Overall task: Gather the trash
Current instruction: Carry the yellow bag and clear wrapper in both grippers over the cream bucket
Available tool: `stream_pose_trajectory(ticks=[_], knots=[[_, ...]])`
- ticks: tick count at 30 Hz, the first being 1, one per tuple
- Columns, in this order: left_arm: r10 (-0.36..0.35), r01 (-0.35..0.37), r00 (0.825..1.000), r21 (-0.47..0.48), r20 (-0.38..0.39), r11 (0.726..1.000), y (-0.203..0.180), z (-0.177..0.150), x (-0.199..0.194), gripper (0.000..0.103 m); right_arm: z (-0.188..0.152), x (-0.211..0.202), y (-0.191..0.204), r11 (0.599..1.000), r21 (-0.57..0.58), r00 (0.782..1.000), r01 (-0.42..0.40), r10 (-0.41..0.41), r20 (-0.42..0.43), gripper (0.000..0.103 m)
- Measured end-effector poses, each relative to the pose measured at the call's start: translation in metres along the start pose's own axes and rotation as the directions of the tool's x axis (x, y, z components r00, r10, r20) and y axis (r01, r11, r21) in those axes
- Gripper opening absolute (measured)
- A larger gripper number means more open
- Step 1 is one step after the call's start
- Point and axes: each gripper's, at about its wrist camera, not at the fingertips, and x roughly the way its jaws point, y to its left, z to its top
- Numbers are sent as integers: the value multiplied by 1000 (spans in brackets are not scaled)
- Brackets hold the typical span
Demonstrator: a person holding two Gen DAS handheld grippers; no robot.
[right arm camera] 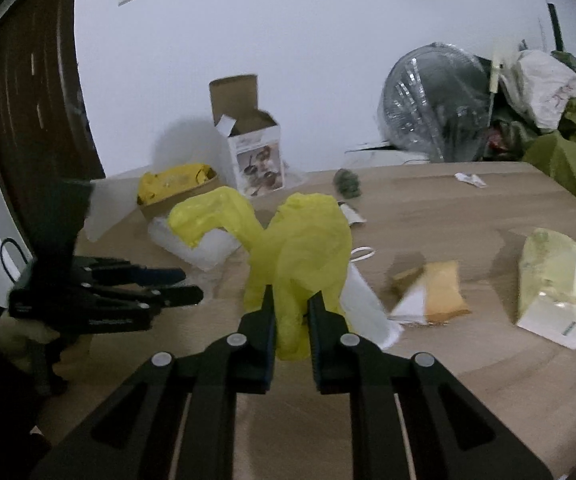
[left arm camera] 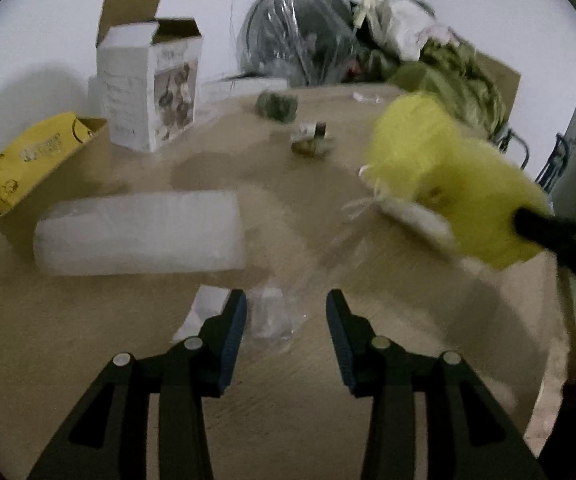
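Note:
My right gripper [right arm camera: 292, 300] is shut on a crumpled yellow plastic bag [right arm camera: 295, 256], which it holds up off the wooden table [right arm camera: 467, 216]. The left wrist view shows the same bag [left arm camera: 447, 184], blurred, at the right. A white paper piece with a string handle [left arm camera: 403, 216] hangs under it. My left gripper [left arm camera: 286, 304] is open, low over the table. A crumpled clear wrapper [left arm camera: 270, 316] lies on the table below the gap between its fingers, and no pad presses on it. The right wrist view has the left gripper [right arm camera: 192, 285] at the left, beside the bag.
A long white foam roll [left arm camera: 140, 236], a cardboard box holding a yellow bag [left arm camera: 40, 168] and an open white carton [left arm camera: 148, 88] stand to the left. At the back are a plastic-wrapped fan [left arm camera: 295, 36] and green cloth [left arm camera: 459, 80]. A pale tissue pack [right arm camera: 555, 288] and an orange packet [right arm camera: 431, 292] lie right.

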Motion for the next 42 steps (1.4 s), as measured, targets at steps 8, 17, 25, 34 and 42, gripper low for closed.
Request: stream_pose_trajectory(ticks=[8, 17, 25, 34, 42], knots=[[47, -46, 999, 57, -1, 997, -5, -5, 6, 39, -14, -21, -18, 999, 38, 1000, 6, -6, 23, 13], [61, -70, 996, 141, 66, 988, -26, -8, -14, 27, -23, -34, -17, 999, 44, 999, 13, -15, 31, 13], [-22, 4, 991, 131, 134, 991, -39, -11, -46, 27, -28, -43, -12, 999, 47, 999, 20, -22, 37, 13], [-115, 91, 983, 160, 143, 983, -61, -15, -58, 27, -41, -63, -13, 996, 69, 997, 55, -59, 48, 13], [-179, 146, 975, 223, 135, 964, -89, -17, -60, 27, -54, -90, -24, 988, 107, 991, 115, -122, 61, 13]])
